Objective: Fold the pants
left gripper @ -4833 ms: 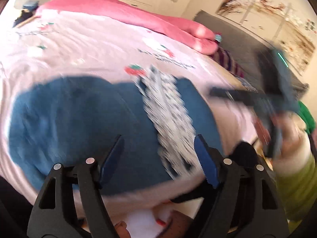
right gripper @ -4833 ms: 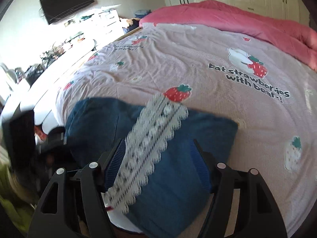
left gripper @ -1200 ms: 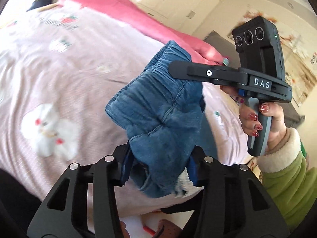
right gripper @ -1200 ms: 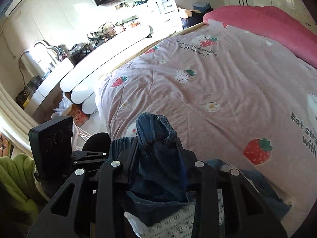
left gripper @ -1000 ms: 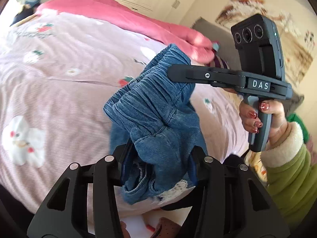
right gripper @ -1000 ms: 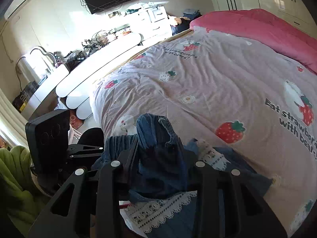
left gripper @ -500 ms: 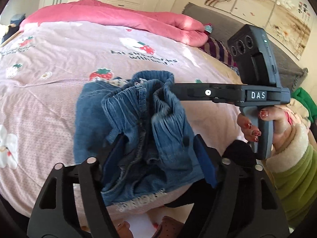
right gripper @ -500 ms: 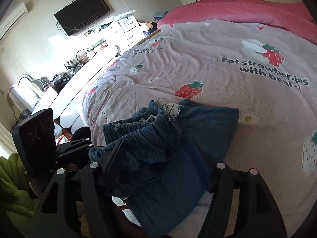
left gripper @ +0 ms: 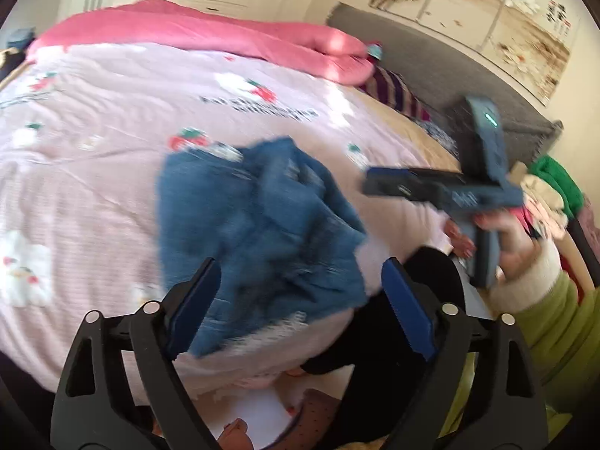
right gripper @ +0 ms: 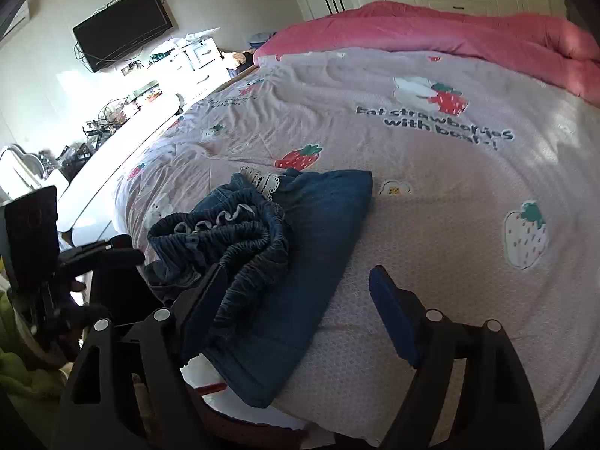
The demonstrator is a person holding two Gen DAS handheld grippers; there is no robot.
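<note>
The blue denim pants (right gripper: 300,232) lie in a folded bundle near the front edge of the pink strawberry bedspread (right gripper: 431,172). The gathered waistband (right gripper: 232,232) sits rumpled on top and white lace trim (right gripper: 262,180) shows at the far end. My right gripper (right gripper: 296,300) is open just above the pants' near side. My left gripper (left gripper: 300,300) is open, close over the pants (left gripper: 255,225), blurred by motion. The right gripper also shows in the left wrist view (left gripper: 442,187), and the left one in the right wrist view (right gripper: 112,251).
A pink duvet (right gripper: 468,33) lies along the far side of the bed. A grey headboard (left gripper: 431,75) stands at the right. A white bench (right gripper: 123,157), a dresser and a wall TV (right gripper: 120,33) stand left of the bed.
Both grippers carried the waist end over, opened and let it drop on the pants. They have since drawn back from the bundle; the right gripper has moved off to the right.
</note>
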